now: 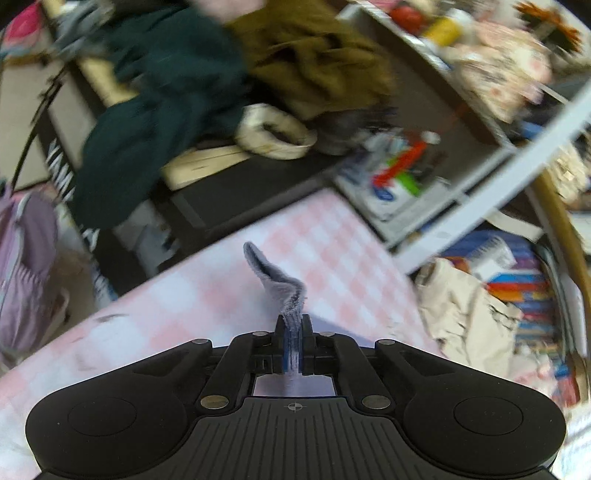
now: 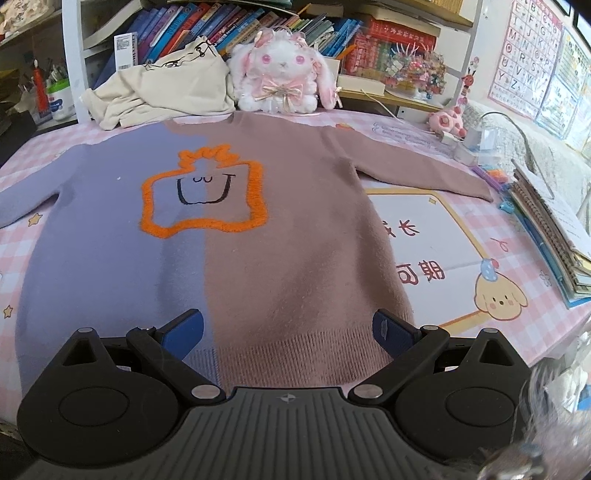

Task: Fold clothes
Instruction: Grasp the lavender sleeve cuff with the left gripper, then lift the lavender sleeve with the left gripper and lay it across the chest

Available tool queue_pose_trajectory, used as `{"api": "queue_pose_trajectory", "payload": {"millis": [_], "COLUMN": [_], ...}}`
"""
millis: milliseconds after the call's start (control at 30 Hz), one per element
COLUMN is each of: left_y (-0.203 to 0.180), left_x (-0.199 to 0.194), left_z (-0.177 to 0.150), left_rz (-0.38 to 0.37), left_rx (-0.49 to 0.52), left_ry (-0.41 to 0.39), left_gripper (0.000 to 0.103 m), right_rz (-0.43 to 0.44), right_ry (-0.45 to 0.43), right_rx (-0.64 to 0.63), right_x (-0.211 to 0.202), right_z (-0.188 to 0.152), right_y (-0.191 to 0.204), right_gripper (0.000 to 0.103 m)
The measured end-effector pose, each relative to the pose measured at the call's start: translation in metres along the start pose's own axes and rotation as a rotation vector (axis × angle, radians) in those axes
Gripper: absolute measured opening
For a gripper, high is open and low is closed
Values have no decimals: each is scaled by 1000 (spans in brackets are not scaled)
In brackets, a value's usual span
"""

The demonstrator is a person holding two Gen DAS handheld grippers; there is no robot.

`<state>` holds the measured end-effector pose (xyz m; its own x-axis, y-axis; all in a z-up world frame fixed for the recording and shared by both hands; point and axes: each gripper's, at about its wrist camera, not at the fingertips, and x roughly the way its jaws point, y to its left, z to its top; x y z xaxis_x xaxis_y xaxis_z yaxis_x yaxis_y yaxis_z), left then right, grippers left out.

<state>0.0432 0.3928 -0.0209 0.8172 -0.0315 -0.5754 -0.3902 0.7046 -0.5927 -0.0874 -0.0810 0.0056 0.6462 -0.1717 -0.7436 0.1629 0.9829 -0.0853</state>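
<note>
One sweater (image 2: 236,236), half lilac and half dusty pink, lies flat on our pink checked tabletop (image 2: 517,229) in a cluttered room of bookshelves (image 2: 258,22).

We count one plush rabbit (image 2: 284,77) and one crumpled cream garment (image 2: 162,88) behind the collar, and one stack of notebooks (image 2: 554,236) to the right. Our right gripper (image 2: 288,328) hovers over the hem, fingers spread wide, holding nothing. Our left gripper (image 1: 293,343) is pinched tight on a lilac-blue fold of knit (image 1: 280,284), lifted off the cloth.
</note>
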Motion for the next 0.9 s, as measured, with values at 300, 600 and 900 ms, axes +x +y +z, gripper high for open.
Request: {"api": "queue_pose_trajectory", "payload": {"millis": [300, 600, 900], "left_y": [-108, -226, -317], "left_x": [-15, -1, 25], "left_z": [-34, -78, -129], "left_rz": [-112, -150, -165], "left_rx": [159, 293, 355], "left_ry": [-5, 18, 26], "left_gripper": [3, 3, 3], "right_rz": [111, 263, 371], "right_ry": [-14, 6, 10], "right_rx": [-60, -123, -204], "right_x": [26, 59, 79], "right_z": [21, 45, 59], "right_y": [-38, -91, -125], "right_gripper": [99, 99, 99]}}
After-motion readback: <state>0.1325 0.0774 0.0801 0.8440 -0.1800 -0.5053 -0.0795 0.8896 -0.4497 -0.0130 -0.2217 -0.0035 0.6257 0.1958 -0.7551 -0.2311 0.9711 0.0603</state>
